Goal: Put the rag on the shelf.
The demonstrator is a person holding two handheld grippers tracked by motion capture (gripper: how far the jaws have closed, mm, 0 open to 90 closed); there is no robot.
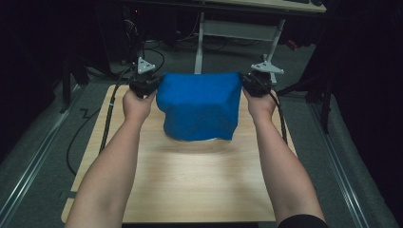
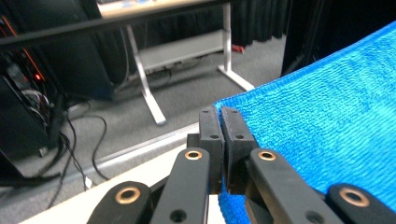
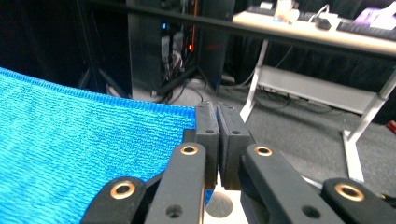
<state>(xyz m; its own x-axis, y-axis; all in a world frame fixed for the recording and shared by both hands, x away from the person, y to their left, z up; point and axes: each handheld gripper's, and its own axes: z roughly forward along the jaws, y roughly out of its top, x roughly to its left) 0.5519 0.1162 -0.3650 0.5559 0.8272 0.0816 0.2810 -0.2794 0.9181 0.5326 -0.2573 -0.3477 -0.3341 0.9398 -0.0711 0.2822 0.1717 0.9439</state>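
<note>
A bright blue terry cloth towel [image 1: 199,104] is held stretched above the pale wooden counter [image 1: 190,180], its lower edge touching the top. One upper corner is pinched by the closed left hand-held gripper [image 2: 222,122], the other by the closed right hand-held gripper [image 3: 216,119].

Wooden table [image 1: 190,190], centre and lower frame, light grain. Grey carpet floor [image 1: 43,142], left and right edges. White-legged desk [image 1: 266,19], top centre. Black cables [image 2: 79,154], lower left of the left gripper view.
</note>
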